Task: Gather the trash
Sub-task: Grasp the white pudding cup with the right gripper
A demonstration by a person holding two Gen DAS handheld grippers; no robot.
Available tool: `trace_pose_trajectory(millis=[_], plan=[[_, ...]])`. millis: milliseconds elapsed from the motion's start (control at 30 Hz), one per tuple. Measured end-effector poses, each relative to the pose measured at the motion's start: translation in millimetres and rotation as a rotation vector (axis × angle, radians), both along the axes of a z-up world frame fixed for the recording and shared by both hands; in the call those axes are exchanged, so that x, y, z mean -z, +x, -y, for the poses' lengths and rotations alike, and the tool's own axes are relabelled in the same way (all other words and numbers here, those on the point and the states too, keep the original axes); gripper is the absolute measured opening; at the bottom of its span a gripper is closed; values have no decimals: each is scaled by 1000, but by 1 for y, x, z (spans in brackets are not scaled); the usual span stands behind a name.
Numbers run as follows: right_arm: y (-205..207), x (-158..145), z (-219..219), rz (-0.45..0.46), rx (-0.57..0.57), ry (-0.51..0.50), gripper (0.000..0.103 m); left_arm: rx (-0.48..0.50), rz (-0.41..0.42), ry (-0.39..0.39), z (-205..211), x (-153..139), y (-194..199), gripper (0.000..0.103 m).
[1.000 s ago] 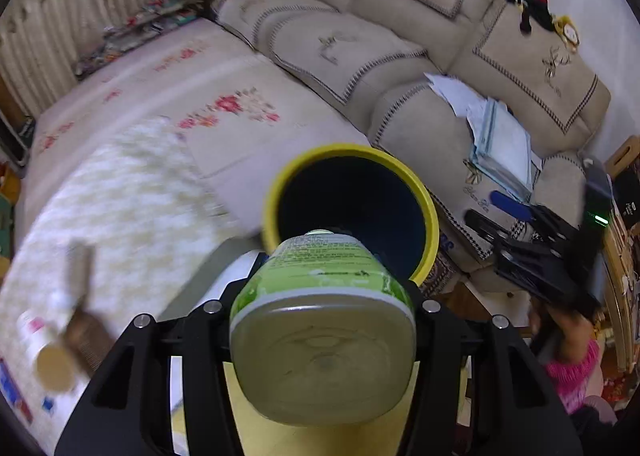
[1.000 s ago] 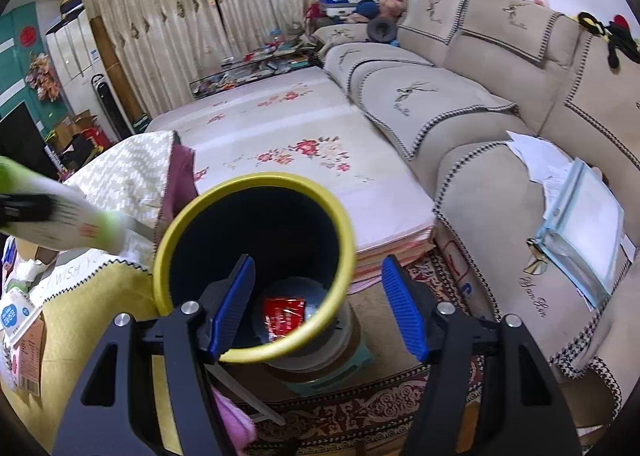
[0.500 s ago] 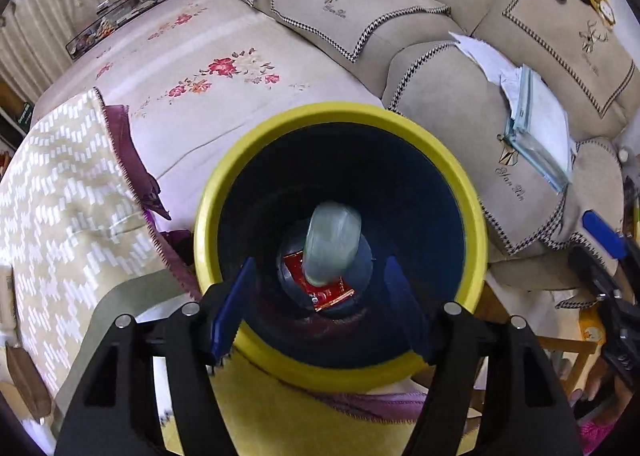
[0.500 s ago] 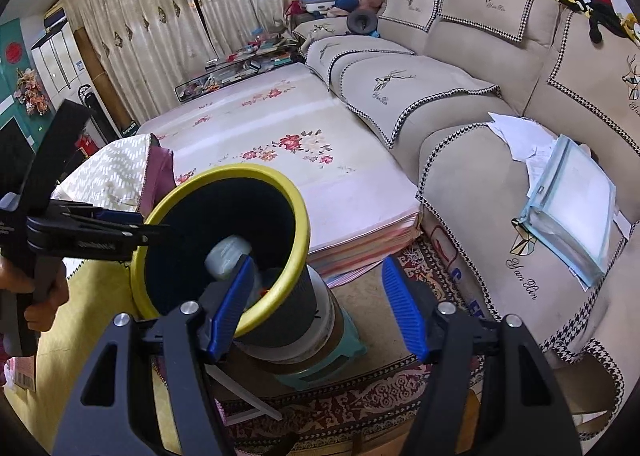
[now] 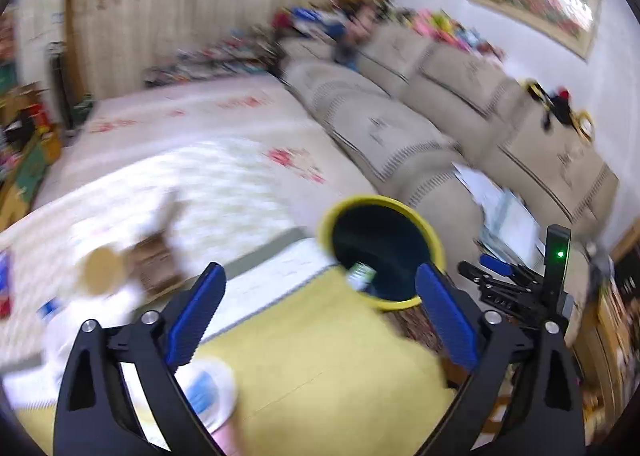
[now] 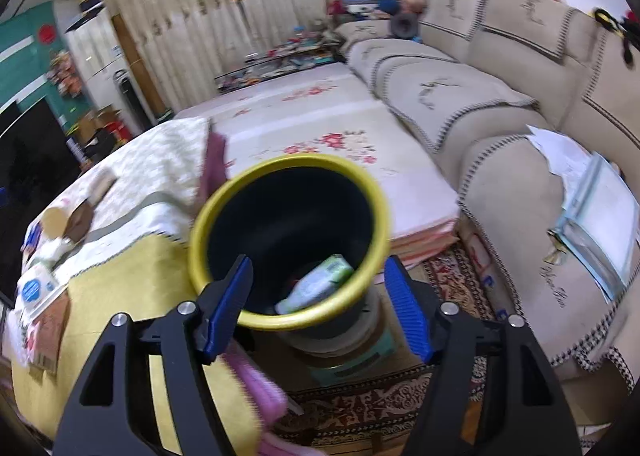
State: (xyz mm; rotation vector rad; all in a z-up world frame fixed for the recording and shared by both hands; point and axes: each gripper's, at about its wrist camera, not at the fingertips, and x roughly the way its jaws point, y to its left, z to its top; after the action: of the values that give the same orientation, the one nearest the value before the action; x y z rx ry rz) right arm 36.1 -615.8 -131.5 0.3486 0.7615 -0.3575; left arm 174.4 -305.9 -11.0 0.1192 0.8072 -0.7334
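Nearby, sofa [image 6: 500, 128] – bottle [image 6: 316, 286] inside bin [image 6: 288, 172]

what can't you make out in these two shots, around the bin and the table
- Left wrist view: items on the table are smeared by motion blur.
- Right wrist view: the bin bottom is dark; the green bottle covers what's underneath.
- Right wrist view: the bin's base is hidden behind the right gripper.
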Motion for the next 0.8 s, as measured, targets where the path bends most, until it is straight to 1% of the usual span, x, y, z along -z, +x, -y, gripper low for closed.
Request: trace_pose_trajectory(millis=[67,100,167,300,367,433,467,500,567,633,700,733,800], plan=[[10,-1,-19,-2,-44,-4,68,-103,34,-11,-52,-1,-10,97],[17,-1,-31,-3,-73,-2,68,-146,44,-10,-71,0,-15,98],[29,-1,-53,-6,-122,1,68,-254,45,-5,-118,6,-23,98],[55,-3,-106,-7,-234,7,68,-404,44,8,-191,21,-33,98],[67,-6,-133,-4,-296,13,68,-454,46,22,-217,28,-38,98],[79,-11,-163,4,-386,37,68,-476,39,17,-244,35,-36,98],[83,-14,-176,8,-418,44,69,-488,29,8,-254,39,-37,98],[86,-17,-191,15,-456,48,75,-496,20,-1,-262,40,-36,98],[91,-23,-219,30,-534,49,81,-506,14,-13,-270,44,-37,98],[98,-28,-247,34,-613,36,81,-518,24,-7,-274,45,-41,98],[103,-31,-265,34,-660,23,81,-521,35,1,-282,48,-43,98],[108,-31,-276,26,-689,16,82,-521,34,1,-277,48,-41,98],[116,-26,-287,6,-712,3,82,-527,27,-6,-279,50,-43,98]])
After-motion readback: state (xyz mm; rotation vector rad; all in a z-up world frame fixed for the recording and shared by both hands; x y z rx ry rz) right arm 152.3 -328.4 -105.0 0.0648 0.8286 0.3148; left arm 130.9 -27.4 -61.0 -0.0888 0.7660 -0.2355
